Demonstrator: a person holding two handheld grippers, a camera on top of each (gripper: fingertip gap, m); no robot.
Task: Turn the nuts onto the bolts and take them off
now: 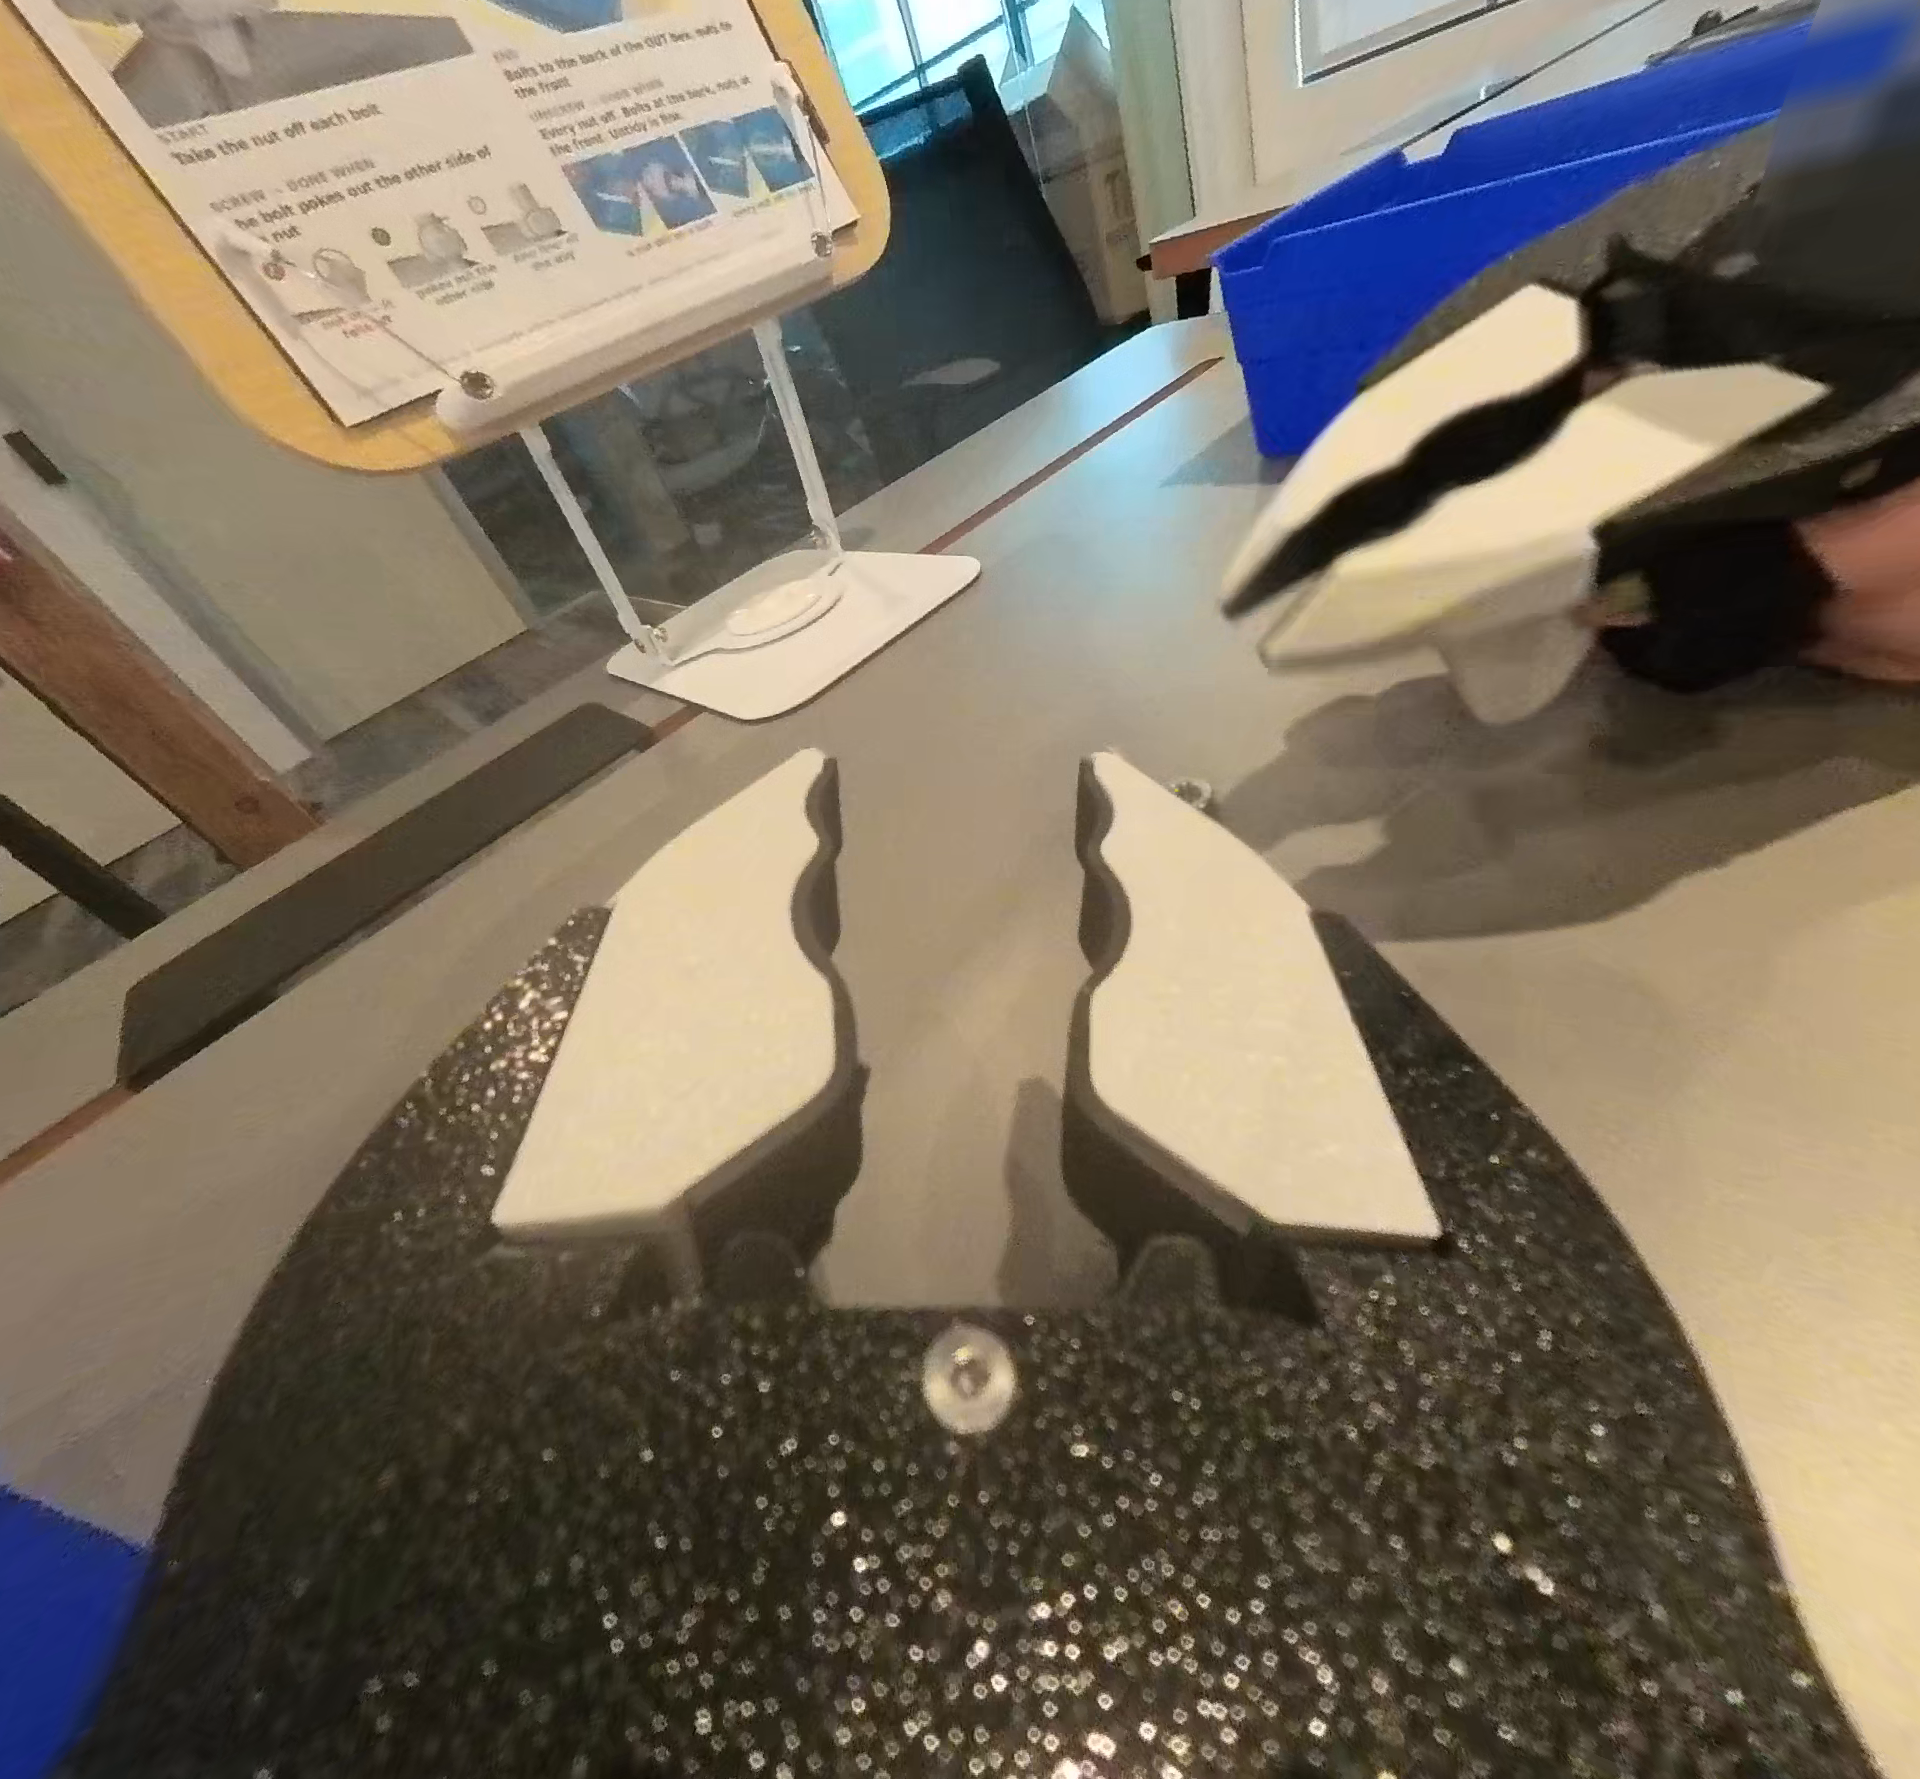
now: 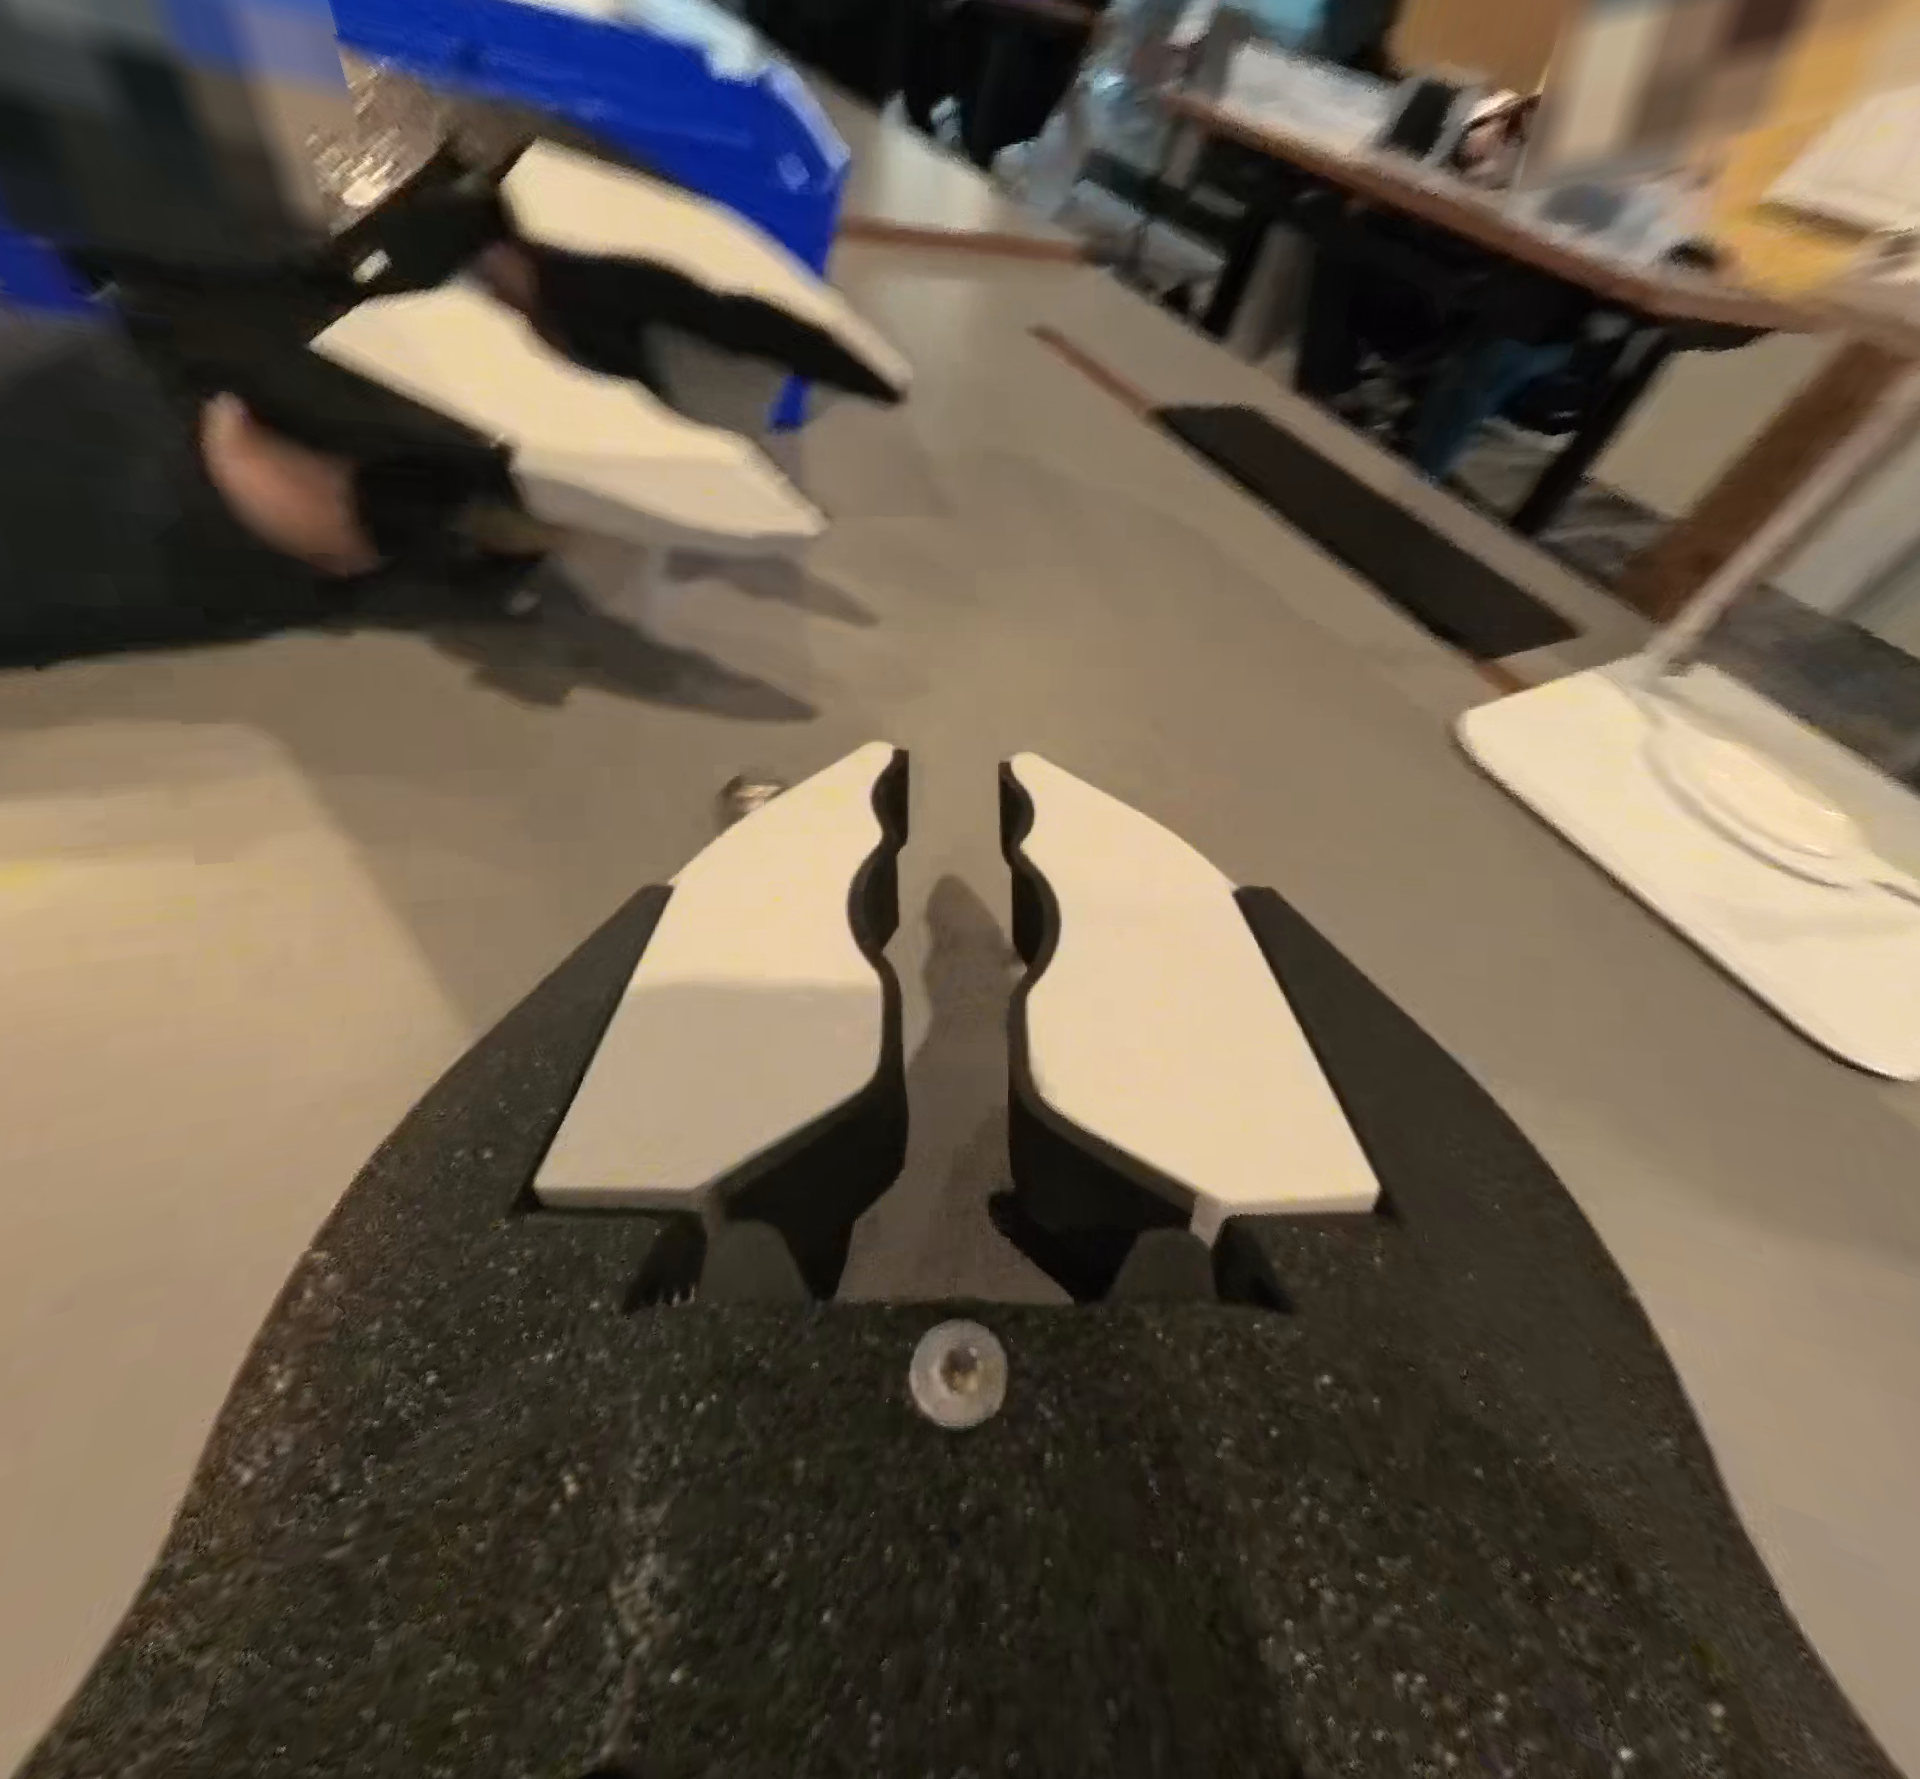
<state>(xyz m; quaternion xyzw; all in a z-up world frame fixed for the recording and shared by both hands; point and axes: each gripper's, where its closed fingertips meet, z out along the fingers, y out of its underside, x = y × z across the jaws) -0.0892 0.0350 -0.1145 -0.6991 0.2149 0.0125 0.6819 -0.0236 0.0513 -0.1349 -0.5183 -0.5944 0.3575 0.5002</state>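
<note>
My left gripper (image 1: 958, 784) is open and empty, low over the grey table (image 1: 1039, 503). A small silvery metal piece (image 1: 1191, 791), a nut or a bolt, I cannot tell which, lies on the table just past its right fingertip. My right gripper (image 2: 953, 773) is empty, its jaws a narrow gap apart; the same metal piece (image 2: 750, 791) lies just left of its left fingertip. Each gripper shows in the other's view: the right one (image 1: 1247, 599) at upper right, the left one (image 2: 854, 451) at upper left, each held by a hand in a dark glove.
A blue bin (image 1: 1455, 275) stands at the table's far side, also in the right wrist view (image 2: 623, 67). An instruction sheet on a tilted stand (image 1: 416, 119) has a white base (image 1: 810, 628) on the table. A black strip (image 1: 364, 882) lies along the table edge.
</note>
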